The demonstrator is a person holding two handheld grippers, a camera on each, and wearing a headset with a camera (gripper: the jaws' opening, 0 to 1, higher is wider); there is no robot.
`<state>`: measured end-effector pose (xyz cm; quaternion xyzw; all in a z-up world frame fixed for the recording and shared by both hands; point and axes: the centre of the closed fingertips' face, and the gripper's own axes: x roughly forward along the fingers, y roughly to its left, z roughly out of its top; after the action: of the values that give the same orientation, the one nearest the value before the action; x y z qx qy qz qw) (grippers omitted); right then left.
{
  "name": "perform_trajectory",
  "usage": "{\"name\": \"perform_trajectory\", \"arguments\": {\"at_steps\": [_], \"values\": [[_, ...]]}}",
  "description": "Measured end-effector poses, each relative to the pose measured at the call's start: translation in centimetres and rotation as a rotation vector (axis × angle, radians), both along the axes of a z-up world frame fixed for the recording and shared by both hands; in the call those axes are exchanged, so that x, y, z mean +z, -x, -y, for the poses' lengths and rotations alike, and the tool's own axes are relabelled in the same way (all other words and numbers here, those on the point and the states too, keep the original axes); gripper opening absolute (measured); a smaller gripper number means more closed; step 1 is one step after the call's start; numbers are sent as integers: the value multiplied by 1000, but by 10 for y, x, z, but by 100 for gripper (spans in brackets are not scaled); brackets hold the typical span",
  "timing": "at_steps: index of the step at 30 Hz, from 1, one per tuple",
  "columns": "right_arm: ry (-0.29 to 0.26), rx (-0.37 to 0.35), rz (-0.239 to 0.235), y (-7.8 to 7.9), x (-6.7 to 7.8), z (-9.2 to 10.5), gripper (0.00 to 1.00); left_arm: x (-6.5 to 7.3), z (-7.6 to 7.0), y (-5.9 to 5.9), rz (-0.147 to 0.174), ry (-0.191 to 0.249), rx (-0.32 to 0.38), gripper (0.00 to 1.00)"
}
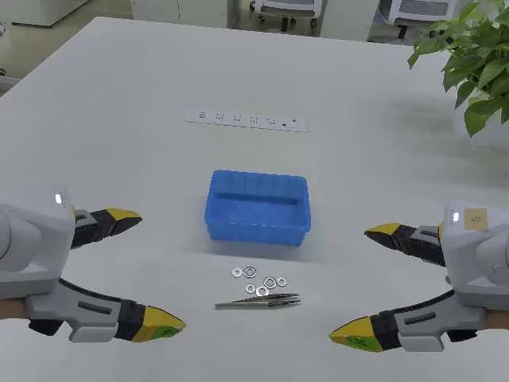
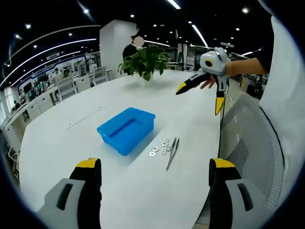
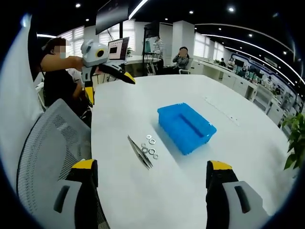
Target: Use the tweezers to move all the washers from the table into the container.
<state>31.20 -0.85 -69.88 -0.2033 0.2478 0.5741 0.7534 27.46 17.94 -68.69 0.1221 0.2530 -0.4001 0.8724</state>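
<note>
Several small metal washers (image 1: 261,281) lie on the white table in front of the blue container (image 1: 257,206). Metal tweezers (image 1: 258,302) rest just on the near side of them, touching one washer. My left gripper (image 1: 143,270) hovers open at the left, apart from everything. My right gripper (image 1: 367,280) hovers open at the right, holding nothing. In the left gripper view the washers (image 2: 161,148), tweezers (image 2: 172,152) and container (image 2: 126,129) lie ahead between my jaws. In the right gripper view the tweezers (image 3: 139,151), washers (image 3: 149,145) and container (image 3: 186,125) lie ahead.
A white power strip (image 1: 246,120) lies on the table beyond the container. A potted green plant (image 1: 474,56) stands at the far right. Grey mesh chairs (image 3: 52,143) stand by the table's near edge. People sit in the background of the right gripper view.
</note>
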Motion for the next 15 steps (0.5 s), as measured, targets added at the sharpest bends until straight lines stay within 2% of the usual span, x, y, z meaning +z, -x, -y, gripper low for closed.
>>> {"name": "perform_trajectory", "arguments": {"at_steps": [15], "values": [[-1,-3,-11,1,-2,0,93,1,-3,-2,1,-8,8,99]]}}
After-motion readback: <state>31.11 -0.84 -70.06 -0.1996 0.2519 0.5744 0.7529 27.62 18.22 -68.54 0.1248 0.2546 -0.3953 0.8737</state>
